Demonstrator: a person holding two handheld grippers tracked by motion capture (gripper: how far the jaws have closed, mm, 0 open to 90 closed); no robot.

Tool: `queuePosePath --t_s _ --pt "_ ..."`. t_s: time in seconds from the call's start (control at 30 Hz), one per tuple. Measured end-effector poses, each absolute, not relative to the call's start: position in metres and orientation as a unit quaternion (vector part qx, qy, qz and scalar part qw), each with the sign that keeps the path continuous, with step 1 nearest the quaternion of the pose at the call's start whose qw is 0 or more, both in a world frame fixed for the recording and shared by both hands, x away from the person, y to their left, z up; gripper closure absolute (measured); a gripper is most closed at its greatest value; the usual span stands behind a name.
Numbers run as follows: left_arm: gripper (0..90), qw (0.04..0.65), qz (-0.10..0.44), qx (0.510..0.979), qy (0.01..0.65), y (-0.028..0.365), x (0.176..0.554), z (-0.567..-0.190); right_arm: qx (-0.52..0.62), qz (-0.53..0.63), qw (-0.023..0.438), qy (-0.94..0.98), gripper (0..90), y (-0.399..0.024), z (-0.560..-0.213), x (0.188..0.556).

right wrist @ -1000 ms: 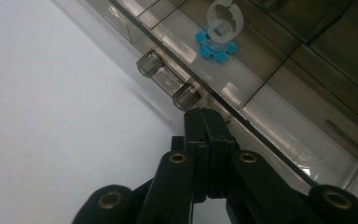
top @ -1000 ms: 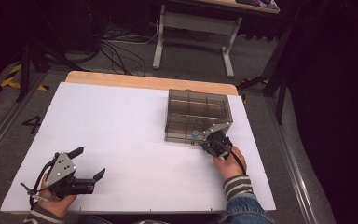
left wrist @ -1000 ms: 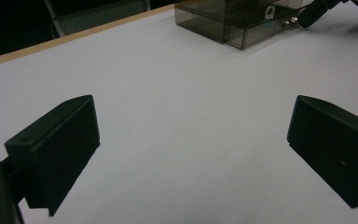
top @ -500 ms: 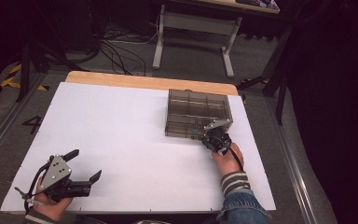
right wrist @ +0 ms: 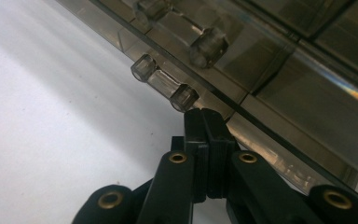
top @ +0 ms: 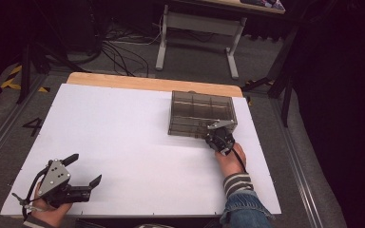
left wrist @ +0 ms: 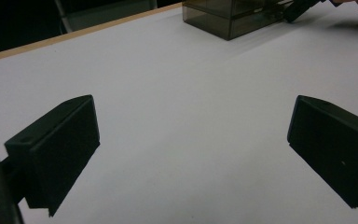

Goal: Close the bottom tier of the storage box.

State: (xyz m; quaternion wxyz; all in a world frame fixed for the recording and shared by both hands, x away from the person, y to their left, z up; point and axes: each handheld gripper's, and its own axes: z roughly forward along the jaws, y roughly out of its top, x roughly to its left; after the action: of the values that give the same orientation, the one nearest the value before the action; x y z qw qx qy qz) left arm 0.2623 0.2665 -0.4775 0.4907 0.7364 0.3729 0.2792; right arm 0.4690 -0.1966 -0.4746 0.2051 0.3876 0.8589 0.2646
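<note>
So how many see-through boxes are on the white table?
1. The smoky see-through box sits at the far right of the table, right in front of the right gripper. It also shows far off in the left gripper view.

Grey carpet floor, black cables, white desk frame behind.

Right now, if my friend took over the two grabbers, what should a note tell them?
Left gripper: jaws wide open, empty, low over the near left of the white table.
Right gripper: jaws shut with nothing between them, tips at the near wall of the smoky clear drawer box, beside a small clear knob.
Done: right gripper has reached the box.
Left: the drawers look closed; probably work the knob. Keep the left gripper ready to steady the box.
</note>
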Motion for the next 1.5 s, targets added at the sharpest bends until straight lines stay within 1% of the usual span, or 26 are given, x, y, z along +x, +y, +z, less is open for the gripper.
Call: queuePosePath --t_s 0.13,0.6,0.93,1.1,1.5 --pt "2.8 0.49 0.279 0.737 0.373 0.266 0.262 -0.478 0.392 0.265 0.215 0.855 90.0 -0.195 -0.476 0.471" --pt "2.9 0.49 0.278 0.738 0.372 0.266 0.264 -0.478 0.394 0.266 0.219 0.852 89.9 -0.194 -0.477 0.47" --pt "3.0 0.49 0.278 0.737 0.374 0.266 0.265 -0.477 0.389 0.282 0.213 0.851 84.9 -0.203 -0.46 0.458" --pt "2.9 0.49 0.277 0.737 0.374 0.266 0.265 -0.477 0.384 0.295 0.22 0.847 83.6 -0.205 -0.451 0.45" --pt "2.9 0.491 0.277 0.738 0.37 0.265 0.267 -0.477 0.373 0.32 0.226 0.841 77.3 -0.209 -0.435 0.436"
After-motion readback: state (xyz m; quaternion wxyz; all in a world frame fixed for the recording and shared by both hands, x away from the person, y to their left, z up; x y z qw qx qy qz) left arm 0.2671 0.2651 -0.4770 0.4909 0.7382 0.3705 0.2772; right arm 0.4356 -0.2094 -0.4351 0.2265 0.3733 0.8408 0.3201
